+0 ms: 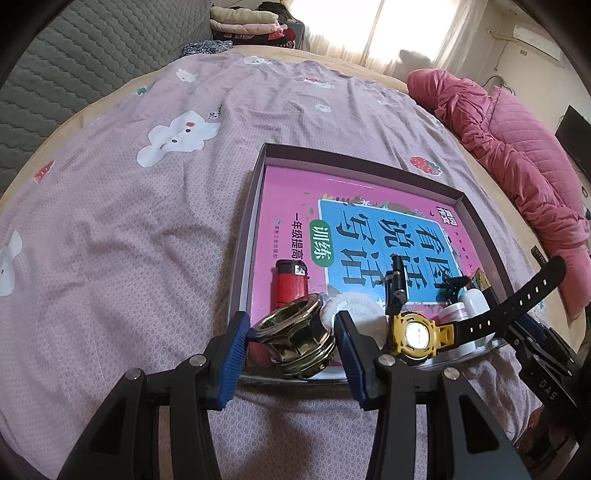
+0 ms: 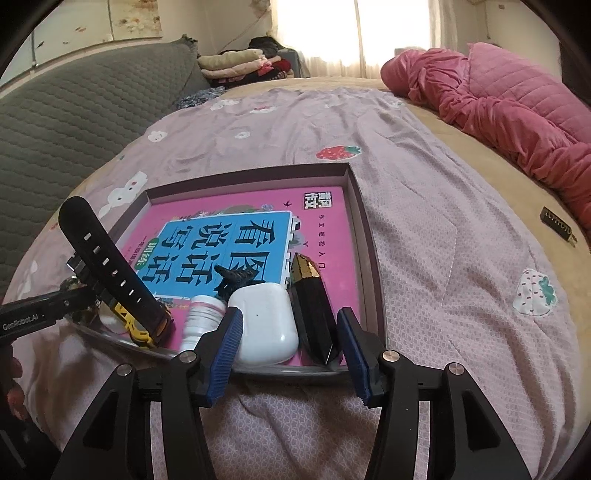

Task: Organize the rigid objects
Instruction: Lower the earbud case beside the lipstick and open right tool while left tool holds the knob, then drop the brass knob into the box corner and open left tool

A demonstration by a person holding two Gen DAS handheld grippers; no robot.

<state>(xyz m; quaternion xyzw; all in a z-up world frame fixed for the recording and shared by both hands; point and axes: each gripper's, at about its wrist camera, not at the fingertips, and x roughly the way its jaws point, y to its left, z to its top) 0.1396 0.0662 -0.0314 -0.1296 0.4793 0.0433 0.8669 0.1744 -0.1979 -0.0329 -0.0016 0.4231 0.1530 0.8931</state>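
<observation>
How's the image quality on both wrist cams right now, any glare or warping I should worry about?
Left wrist view: window blown out white, bed sheet bowed by fisheye, brass fitting sharp. Right wrist view: same backlight glare, earbuds case clear, corners vignetted black.

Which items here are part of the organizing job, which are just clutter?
Job:
- brass fitting
- yellow watch
- red lighter
- earbud case
- black-gold crystal
- white bottle
- box tray

Lying about:
- pink quilt
- folded clothes
</observation>
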